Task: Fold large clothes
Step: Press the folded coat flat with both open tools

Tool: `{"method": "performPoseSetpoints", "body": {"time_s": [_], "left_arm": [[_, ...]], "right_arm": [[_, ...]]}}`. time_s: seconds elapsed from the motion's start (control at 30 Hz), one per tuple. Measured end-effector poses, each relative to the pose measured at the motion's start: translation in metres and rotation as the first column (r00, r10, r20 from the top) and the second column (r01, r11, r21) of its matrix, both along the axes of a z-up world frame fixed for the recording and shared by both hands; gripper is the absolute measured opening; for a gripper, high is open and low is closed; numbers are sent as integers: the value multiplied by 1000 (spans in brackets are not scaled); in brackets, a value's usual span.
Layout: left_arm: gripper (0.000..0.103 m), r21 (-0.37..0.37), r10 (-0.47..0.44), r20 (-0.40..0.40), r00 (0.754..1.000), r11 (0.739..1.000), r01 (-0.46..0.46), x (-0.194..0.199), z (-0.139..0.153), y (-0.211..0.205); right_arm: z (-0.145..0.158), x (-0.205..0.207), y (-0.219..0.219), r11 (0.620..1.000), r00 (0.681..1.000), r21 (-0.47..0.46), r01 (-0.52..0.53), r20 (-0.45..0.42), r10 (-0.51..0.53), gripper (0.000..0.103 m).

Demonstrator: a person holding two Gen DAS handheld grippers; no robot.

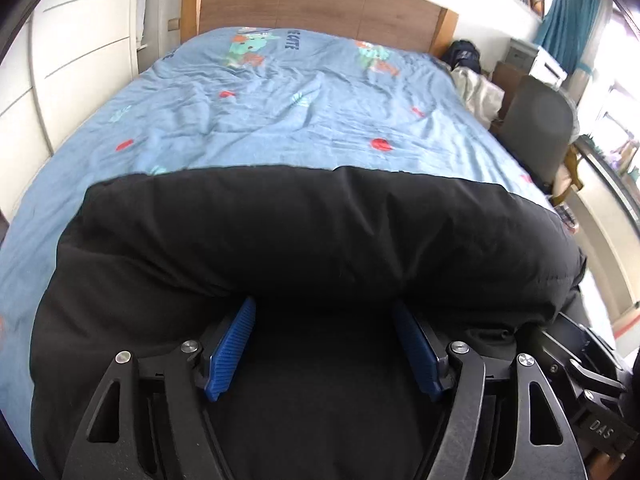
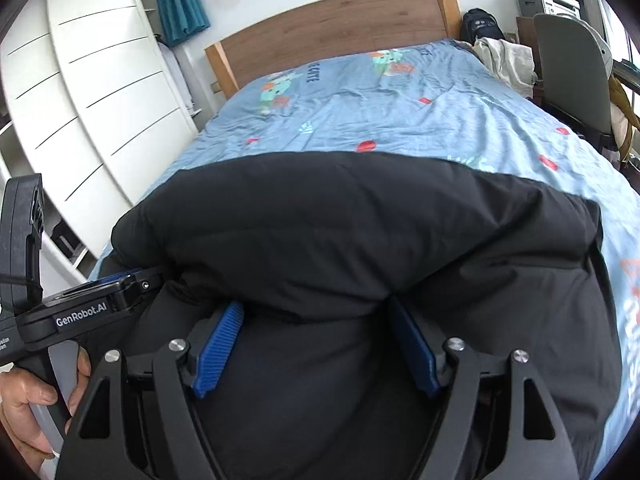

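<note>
A large black padded coat (image 1: 304, 232) lies across the near end of a bed, with a thick fold bulging over lower layers; it also fills the right wrist view (image 2: 360, 232). My left gripper (image 1: 326, 308) is open, its blue pads (image 1: 234, 354) spread wide, tips tucked under the fold's edge. My right gripper (image 2: 316, 304) is open likewise, its blue pads (image 2: 218, 350) wide apart with tips under the fold. The left gripper's body (image 2: 80, 308) shows at the left of the right wrist view, held by a hand (image 2: 28, 408). The right gripper's body (image 1: 588, 364) shows at the right of the left wrist view.
The bed has a light blue patterned sheet (image 1: 280, 112) and a wooden headboard (image 1: 320, 4). White wardrobe doors (image 2: 100, 100) stand on the left. A grey chair (image 1: 540, 132), a cream cloth (image 1: 480, 92) and a dark bag (image 1: 464, 54) are on the right side.
</note>
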State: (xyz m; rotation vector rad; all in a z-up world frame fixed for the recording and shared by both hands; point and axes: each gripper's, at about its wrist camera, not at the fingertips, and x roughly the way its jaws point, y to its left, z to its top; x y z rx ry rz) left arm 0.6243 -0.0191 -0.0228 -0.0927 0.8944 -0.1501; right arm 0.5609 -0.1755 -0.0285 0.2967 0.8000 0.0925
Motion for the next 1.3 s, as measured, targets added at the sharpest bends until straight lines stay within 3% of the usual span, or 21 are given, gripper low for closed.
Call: {"method": "performPoseSetpoints", "body": {"time_s": [0.17,0.33,0.43,0.53,0.67,0.7,0.83,0.9,1.03,1.13,1.23,1.3], "left_arm": [[74,35,19,-59,998,999,-17,57,-9,-7],[81,-17,36,-113,993,999,-38,90,-22,1],[83,-56,22,-118,993,998,-29,92,-24,15],[83,-34,42,-123,992,998,-47,93,-25,36],[88,11,140,-171,975,990,-140,91,-32,84],[88,30,180,-189,965,984,-177,91,-34,100],[86,110,310,-224,924,950,-292,82,-31,146],[81,109,334,-195,922,942,-318,65,-19,162],[81,-101,249,-109,962,960,-260,13,11,172],[81,-106,208,-85,975,971,-216,-15,16,160],[82,-133,168,-83,982,975,-178,-34,12,145],[82,-112,167,-77,983,978,-175,-37,6,138]], "right_arm": [[-15,66,-16,1000,997,7,20,-73,-20,74],[-34,103,-37,999,992,42,33,-122,-27,75],[-38,103,-55,996,992,78,34,-122,-24,75],[-44,95,-85,994,986,64,90,-149,-80,75],[-63,78,-140,980,961,74,186,-220,-166,75],[-65,75,-148,978,955,57,202,-234,-183,75],[-67,63,-172,954,905,-155,258,-308,-295,75],[-57,51,-177,938,897,-207,277,-294,-329,75],[-19,16,-164,943,936,-198,269,-176,-304,75],[4,-7,-132,964,969,-169,208,-101,-226,75],[11,-20,-94,979,987,-150,137,-66,-149,75],[10,-24,-70,985,993,-144,100,-52,-109,75]]}}
